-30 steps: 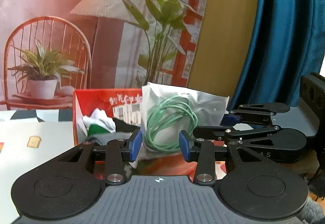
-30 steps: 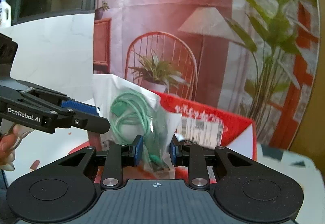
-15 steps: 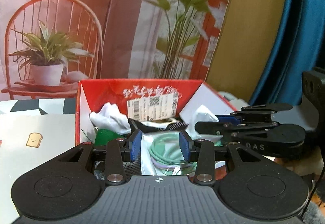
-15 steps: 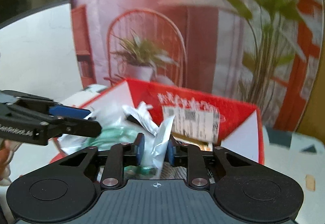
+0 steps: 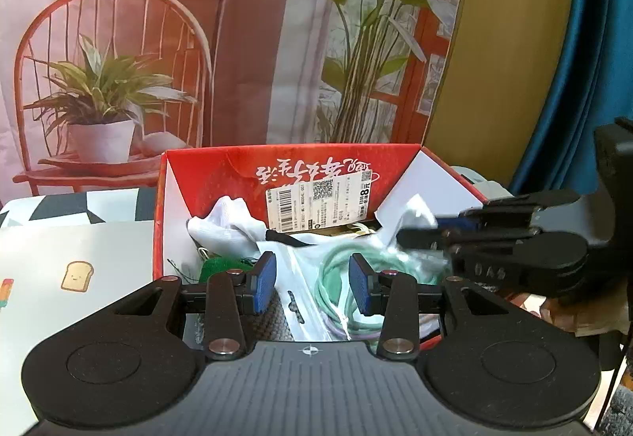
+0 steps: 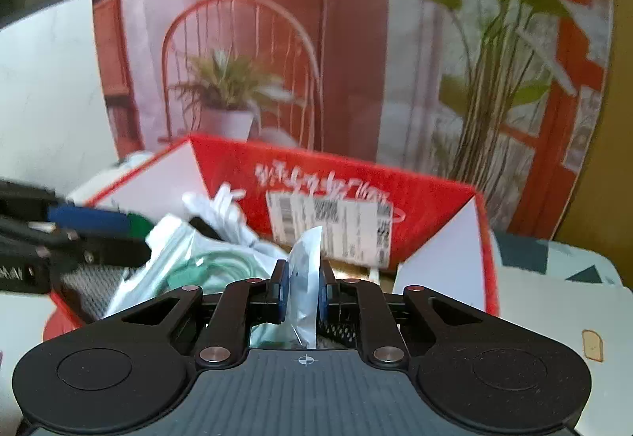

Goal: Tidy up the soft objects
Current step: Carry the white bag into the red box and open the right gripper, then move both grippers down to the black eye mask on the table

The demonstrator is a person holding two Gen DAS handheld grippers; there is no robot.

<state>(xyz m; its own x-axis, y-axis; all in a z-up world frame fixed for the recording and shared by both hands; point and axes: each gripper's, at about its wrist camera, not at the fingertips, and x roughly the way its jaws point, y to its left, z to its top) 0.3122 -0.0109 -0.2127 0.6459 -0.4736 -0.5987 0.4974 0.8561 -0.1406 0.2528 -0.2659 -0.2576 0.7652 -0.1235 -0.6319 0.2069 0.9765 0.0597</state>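
A clear plastic bag with a coiled green cable (image 5: 348, 277) lies inside an open red cardboard box (image 5: 300, 167), on top of white cloth (image 5: 225, 226) and a green item (image 5: 217, 266). My right gripper (image 6: 302, 289) is shut on one edge of the bag (image 6: 304, 277), low in the box (image 6: 356, 179). The cable coil shows to its left in the right wrist view (image 6: 213, 266). My left gripper (image 5: 312, 287) is open, with its blue pads either side of the bag and holding nothing. The right gripper also shows in the left wrist view (image 5: 494, 238).
The box stands on a white table with a toast print (image 5: 77, 275). A printed backdrop of a chair and plants (image 5: 118, 80) hangs behind. A blue curtain (image 5: 593, 60) is at the right. A barcode label (image 5: 316, 206) is on the box's back wall.
The bag with the green cable has come down from above the box into it. My right gripper followed it down, still shut on it. My left gripper stayed open.
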